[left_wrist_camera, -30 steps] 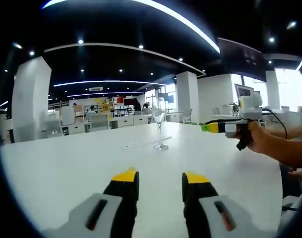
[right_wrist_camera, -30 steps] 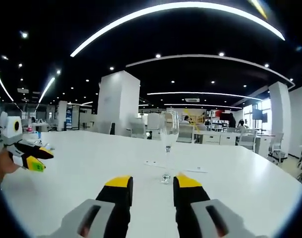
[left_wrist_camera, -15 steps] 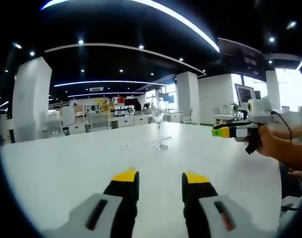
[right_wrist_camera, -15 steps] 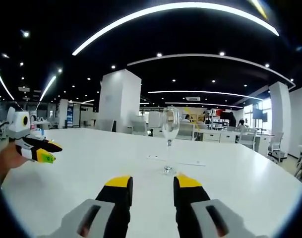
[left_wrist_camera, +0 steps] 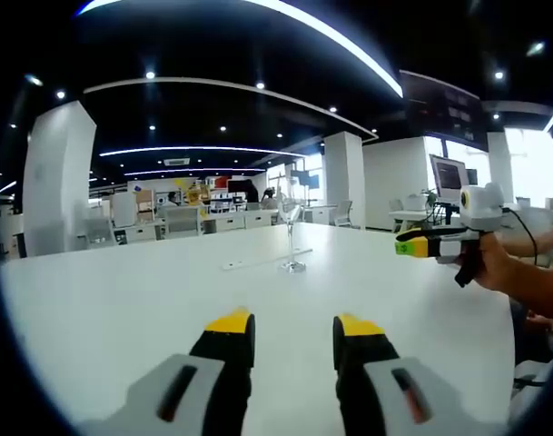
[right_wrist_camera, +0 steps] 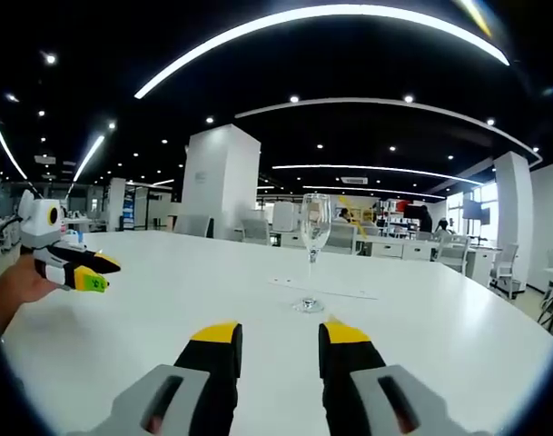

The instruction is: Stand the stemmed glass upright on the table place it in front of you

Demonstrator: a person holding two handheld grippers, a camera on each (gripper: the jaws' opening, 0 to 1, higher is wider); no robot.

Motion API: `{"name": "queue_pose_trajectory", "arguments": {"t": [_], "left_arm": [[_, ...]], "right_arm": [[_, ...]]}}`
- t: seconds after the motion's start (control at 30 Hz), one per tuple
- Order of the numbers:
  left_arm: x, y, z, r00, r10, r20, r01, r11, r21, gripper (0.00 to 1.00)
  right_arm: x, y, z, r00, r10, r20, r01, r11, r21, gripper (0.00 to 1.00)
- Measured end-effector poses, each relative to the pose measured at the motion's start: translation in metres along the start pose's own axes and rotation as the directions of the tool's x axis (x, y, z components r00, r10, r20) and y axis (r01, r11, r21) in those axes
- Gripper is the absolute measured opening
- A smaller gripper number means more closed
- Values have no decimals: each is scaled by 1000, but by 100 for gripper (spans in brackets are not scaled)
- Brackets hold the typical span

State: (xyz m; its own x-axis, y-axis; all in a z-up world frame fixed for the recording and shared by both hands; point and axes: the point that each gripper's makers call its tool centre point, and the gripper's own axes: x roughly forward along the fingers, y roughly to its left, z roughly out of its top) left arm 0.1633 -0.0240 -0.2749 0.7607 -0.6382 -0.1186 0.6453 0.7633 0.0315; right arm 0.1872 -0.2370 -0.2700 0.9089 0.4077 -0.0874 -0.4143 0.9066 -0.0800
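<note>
Since the broad white counter [right_wrist_camera: 458, 363] carries everything here, I start with it: it runs away from both of my grippers, and the tall clear stemmed glass [right_wrist_camera: 312, 250] stands on it, bowl up, foot flat on the surface, long axis vertical. In the right gripper view the glass rises at twelve o'clock from my right gripper [right_wrist_camera: 276, 345], ahead of the yellow-tipped black fingers [right_wrist_camera: 214, 350] and apart from them, its foot just beyond the finger tips. In the left gripper view the same glass [left_wrist_camera: 291, 238] looks smaller and sits farther off, again near twelve o'clock from my left gripper [left_wrist_camera: 294, 341], so I judge the right side the nearer one. A thin pale strip [right_wrist_camera: 326, 291] lies flat on the counter just behind the glass foot; I cannot tell what it is.

Both pairs of fingers are spread with a plain gap between them, grasping nothing and touching nothing. My right gripper, seen from the left gripper view at three o'clock [left_wrist_camera: 421, 243], hangs above the counter, well clear of the glass. As I read it, the glass already stands upright and free, so the task looks essentially done; any further move would only be to back away.
</note>
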Motion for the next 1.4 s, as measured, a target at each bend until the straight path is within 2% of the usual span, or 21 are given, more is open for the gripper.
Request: {"name": "queue_pose_trajectory", "arguments": {"t": [0.37,0.93,1.3,1.4], "left_arm": [[0,4,0,1000,15,6,-15,1000,2,34],[4,-6,6,1000,6,4,-6,1000,21,34],[5,1,1,1000,18,13,-18,1000,11,33],[8,2,-3,1000,16,-1,-16,1000,11,33]], "right_arm": [[-4,6,4,1000,23,9,-23,1000,-6,37],[-8,2,1,1000,22,12,-22,1000,-4,36],[-9,-1,1,1000,18,24,-17,1000,-12,36],[-10,-2,0,1000,13,27,-13,1000,-10,36]]}}
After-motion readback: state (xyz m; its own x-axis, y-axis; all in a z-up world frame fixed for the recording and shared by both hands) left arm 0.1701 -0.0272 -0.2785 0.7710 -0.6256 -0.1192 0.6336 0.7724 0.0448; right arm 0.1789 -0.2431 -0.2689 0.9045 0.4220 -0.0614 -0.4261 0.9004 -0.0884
